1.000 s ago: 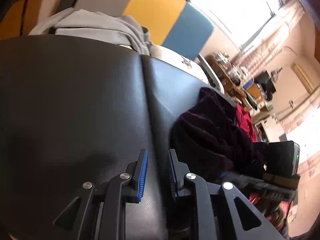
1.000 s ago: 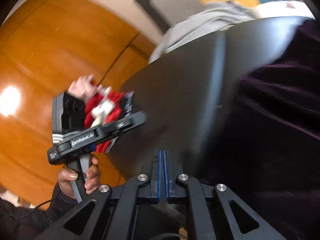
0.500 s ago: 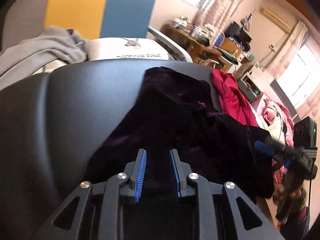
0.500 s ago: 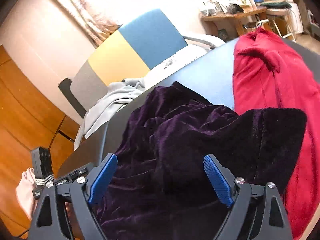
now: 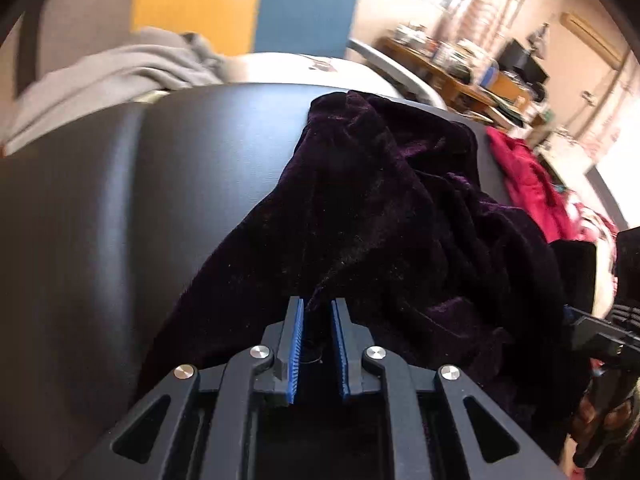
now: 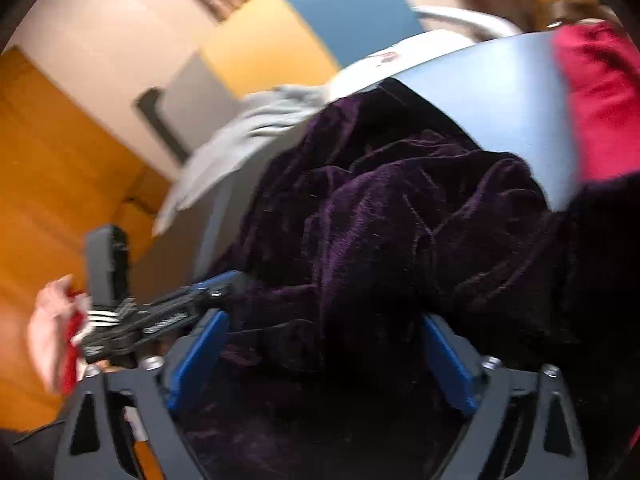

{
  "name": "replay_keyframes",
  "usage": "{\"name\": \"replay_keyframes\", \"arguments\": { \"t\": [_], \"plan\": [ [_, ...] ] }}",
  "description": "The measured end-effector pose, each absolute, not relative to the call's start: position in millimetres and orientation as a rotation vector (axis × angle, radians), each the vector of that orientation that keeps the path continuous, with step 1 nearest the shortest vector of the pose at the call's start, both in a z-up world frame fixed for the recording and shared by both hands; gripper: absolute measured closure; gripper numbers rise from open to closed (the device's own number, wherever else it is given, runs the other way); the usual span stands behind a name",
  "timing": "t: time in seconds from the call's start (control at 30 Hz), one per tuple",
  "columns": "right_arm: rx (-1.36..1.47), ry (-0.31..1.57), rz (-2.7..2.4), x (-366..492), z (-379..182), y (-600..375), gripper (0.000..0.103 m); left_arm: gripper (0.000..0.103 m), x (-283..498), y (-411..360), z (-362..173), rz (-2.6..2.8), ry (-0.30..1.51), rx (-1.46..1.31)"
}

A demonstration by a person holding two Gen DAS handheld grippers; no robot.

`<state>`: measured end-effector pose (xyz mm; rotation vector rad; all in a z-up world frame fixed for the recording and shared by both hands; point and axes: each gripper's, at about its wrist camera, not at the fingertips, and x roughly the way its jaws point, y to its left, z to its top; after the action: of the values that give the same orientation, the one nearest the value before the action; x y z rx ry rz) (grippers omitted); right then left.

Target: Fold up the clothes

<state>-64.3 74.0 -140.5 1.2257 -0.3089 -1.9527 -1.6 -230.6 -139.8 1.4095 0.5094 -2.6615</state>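
**Left wrist view: corner pinched, right side not grabbing yet**

Left wrist view shows the left hand-held gripper [image 5: 316, 312] nearly closed, its blue pads [image 5: 297, 344] pinching a ridge of the dark purple velvet garment [image 5: 380, 216]. That garment sits bunched in a heap on the black padded worktop [image 5: 120, 200], with a red garment [image 5: 524, 176] just beyond it and a grey one [image 5: 120, 72] draped off the far edge.

Right wrist view is pretty blurry, but the right hand-held gripper [image 6: 324, 344] is clearly spread wide, pads either side of the purple heap and holding nothing.

My take on doing this step well: velvet is slippery and heavy, so the right one probably wants a proper edge or corner, not a random fold from the middle of the pile. Close it fully before lifting. Then pull the two grips apart sideways so the cloth opens flat on the bare part of the worktop, away from the red one, or they could get dragged together.
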Motion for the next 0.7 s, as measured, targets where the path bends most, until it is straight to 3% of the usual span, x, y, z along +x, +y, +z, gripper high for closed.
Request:
{"name": "replay_keyframes", "arguments": {
  "t": [0.13,0.27,0.37,0.5,0.7],
  "plan": [
    [1.178,-0.32,-1.876,-61,-148,53,0.0,0.088,20,-253,-143,-2.653,0.574,1.365],
    [1.17,-0.468,-1.813,-65,-144,73,0.0,0.086,23,-263,-140,-2.62,0.654,1.364],
    [1.163,-0.58,-1.761,-65,-138,94,0.007,0.081,34,-263,-131,-2.653,0.825,1.376],
    [1.158,-0.599,-1.821,-40,-127,154,0.007,0.077,44,-230,-106,-2.832,0.948,1.403],
    [1.172,-0.845,-1.901,-31,-137,238,0.005,0.067,22,-157,-92,-2.936,1.063,1.581]
  ]
}}
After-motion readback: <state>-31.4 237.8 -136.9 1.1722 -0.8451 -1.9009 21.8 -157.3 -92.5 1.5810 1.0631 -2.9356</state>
